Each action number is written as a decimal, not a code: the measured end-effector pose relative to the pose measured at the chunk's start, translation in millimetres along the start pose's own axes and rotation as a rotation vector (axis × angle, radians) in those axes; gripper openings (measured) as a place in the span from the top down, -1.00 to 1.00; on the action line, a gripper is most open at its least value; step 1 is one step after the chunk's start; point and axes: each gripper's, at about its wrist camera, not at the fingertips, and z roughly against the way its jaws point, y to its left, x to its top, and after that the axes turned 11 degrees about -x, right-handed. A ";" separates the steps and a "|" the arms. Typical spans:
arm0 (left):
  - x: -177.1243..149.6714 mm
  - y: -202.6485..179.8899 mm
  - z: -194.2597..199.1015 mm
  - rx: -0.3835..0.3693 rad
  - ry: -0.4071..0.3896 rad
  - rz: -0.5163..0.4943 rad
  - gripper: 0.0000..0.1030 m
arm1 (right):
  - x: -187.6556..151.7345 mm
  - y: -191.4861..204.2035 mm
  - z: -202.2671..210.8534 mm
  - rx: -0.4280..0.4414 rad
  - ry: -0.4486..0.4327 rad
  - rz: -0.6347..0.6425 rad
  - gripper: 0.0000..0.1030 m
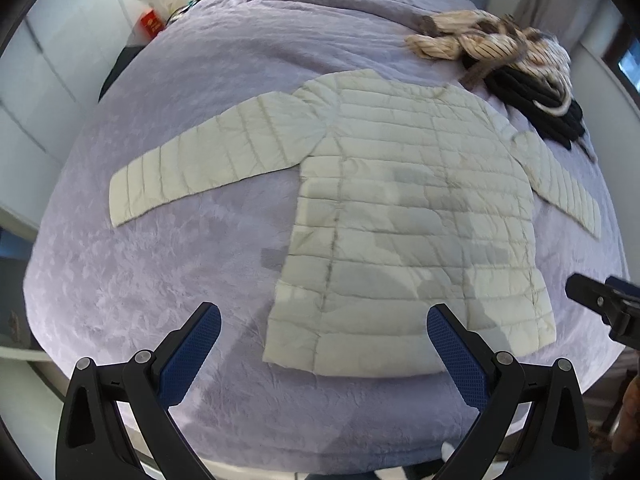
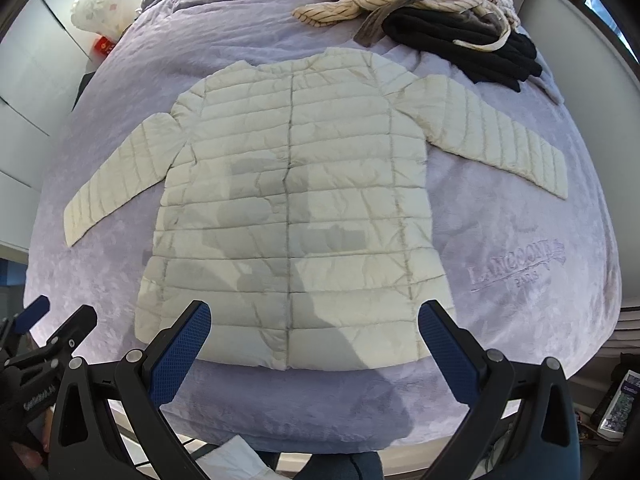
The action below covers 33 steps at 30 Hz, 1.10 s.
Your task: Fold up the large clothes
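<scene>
A cream quilted puffer jacket [image 1: 404, 216] [image 2: 296, 208] lies flat on a lavender bedspread [image 1: 160, 280] [image 2: 520, 240], both sleeves spread out to the sides, hem toward me. My left gripper [image 1: 324, 324] hovers open above the hem's left half, blue pads wide apart, holding nothing. My right gripper [image 2: 314, 322] is open too, hanging above the middle of the hem. In the left wrist view the right gripper [image 1: 608, 308] shows at the right edge. In the right wrist view the left gripper [image 2: 44, 328] shows at the left edge.
A heap of striped and black clothes [image 1: 516, 64] [image 2: 440, 12] lies at the bed's far right. A white patterned bag [image 2: 96, 4] and a red box [image 1: 150, 24] sit at the far left. White cabinet doors [image 1: 44, 80] line the left. Books [image 2: 616, 404] lie low right.
</scene>
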 end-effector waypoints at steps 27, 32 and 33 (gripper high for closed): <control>52.5 293.5 -140.8 -0.250 -0.283 0.623 -1.00 | 115.3 230.3 -132.3 0.223 -0.001 0.238 -1.00; 53.5 314.4 -162.0 -0.269 -0.308 0.667 -1.00 | 143.9 278.4 -166.1 0.278 -0.037 0.263 -0.88; 53.5 319.1 -166.1 -0.276 -0.311 0.679 -1.00 | 146.7 285.1 -170.3 0.285 -0.043 0.269 -0.60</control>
